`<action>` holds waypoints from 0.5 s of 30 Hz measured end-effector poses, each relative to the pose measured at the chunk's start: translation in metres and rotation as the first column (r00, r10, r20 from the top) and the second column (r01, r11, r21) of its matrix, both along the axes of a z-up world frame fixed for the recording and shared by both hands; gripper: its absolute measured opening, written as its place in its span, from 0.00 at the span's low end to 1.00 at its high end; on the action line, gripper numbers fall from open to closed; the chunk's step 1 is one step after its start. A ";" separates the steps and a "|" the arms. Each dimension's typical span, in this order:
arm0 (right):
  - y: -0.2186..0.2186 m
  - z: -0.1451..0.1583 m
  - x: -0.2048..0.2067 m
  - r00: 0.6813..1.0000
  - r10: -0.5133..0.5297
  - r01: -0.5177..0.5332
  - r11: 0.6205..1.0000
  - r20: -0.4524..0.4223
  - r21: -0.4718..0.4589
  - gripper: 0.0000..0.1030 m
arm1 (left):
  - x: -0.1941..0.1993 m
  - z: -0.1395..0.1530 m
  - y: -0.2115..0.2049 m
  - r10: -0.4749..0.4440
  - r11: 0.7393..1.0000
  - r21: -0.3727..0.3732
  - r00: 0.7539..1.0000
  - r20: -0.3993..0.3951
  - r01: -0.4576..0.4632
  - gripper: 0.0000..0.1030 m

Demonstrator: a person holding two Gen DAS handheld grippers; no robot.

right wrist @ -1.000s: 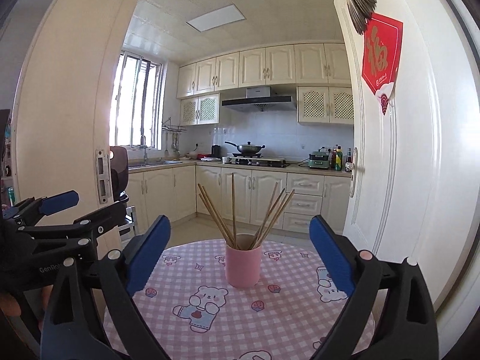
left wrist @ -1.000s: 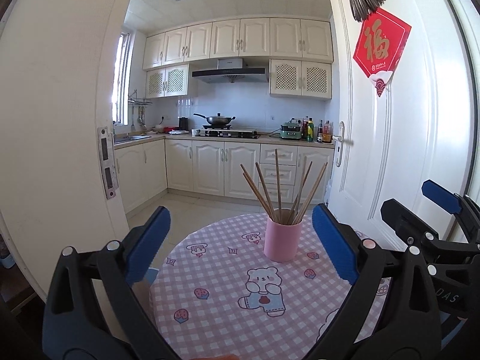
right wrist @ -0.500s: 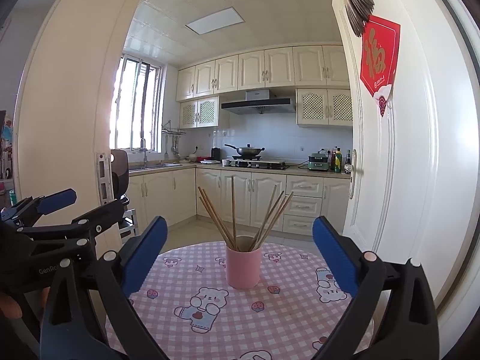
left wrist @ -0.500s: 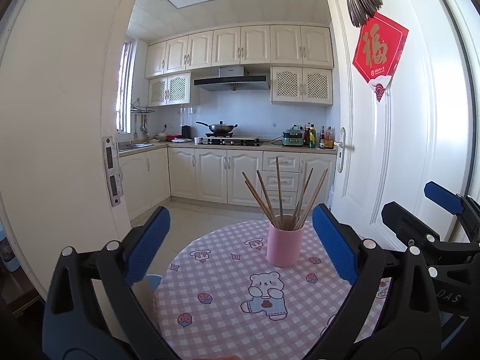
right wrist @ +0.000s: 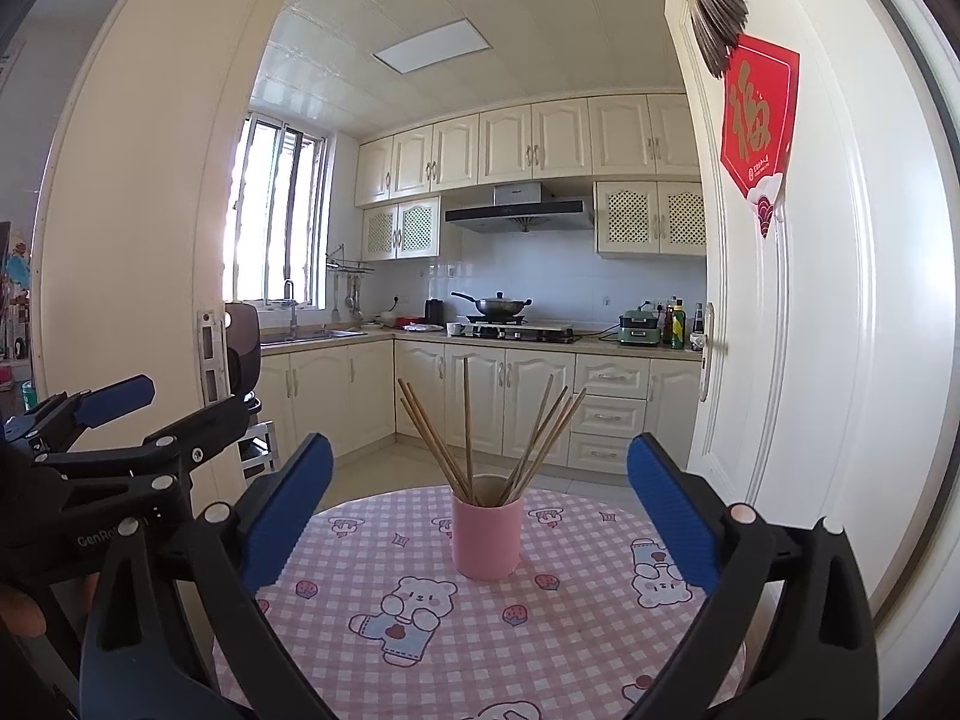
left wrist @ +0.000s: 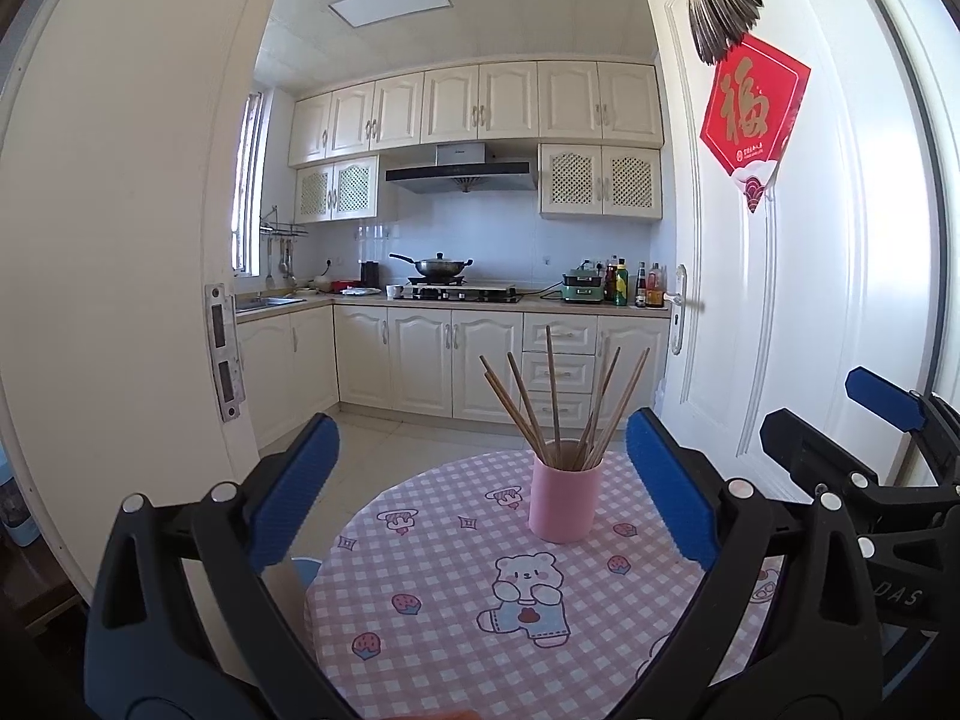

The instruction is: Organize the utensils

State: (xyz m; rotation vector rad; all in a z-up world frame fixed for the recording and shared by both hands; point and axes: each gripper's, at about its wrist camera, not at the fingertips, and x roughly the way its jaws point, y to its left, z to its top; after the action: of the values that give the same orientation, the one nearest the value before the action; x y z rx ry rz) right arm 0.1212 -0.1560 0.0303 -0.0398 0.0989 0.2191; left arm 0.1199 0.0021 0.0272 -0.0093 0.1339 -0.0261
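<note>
A: Both my tongs, left [left wrist: 480, 498] and right [right wrist: 480, 510], gape wide, empty; chopsticks [right wrist: 480, 438] stand splayed in the pink cup [right wrist: 486, 537] mid-counter [right wrist: 576, 636].

B: Nudge one stick and I'd guess that light cup tips; grip low.

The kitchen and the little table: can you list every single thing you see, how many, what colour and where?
cup: one, pink, middle of table
chopsticks: several, brown, standing in cup
tablecloth: one, pink check with bears, covering round table
wok: one, dark, on stove
cooker: one, green, on counter
bottles: a few, by cooker
red sign: one, on white door
fan: one, grey-brown, above sign
left tongs: open, blue pads, empty
right tongs: open, blue pads, empty
</note>
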 end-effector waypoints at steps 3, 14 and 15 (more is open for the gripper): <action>0.000 0.000 0.000 1.000 0.001 -0.001 1.000 0.002 0.002 0.92 | -0.001 0.001 -0.001 0.002 1.000 0.005 1.000 0.004 -0.002 0.92; -0.001 0.000 0.000 1.000 0.004 -0.004 1.000 0.001 0.006 0.92 | 0.000 0.004 -0.003 0.006 1.000 0.011 1.000 0.011 -0.006 0.92; -0.001 0.000 0.000 1.000 0.005 -0.005 1.000 0.000 0.005 0.92 | 0.000 0.004 -0.003 0.006 1.000 0.011 1.000 0.011 -0.006 0.92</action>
State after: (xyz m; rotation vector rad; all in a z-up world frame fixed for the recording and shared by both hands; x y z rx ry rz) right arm 0.1210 -0.1568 0.0304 -0.0349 0.0978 0.2245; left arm 0.1195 -0.0012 0.0307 0.0011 0.1226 -0.0193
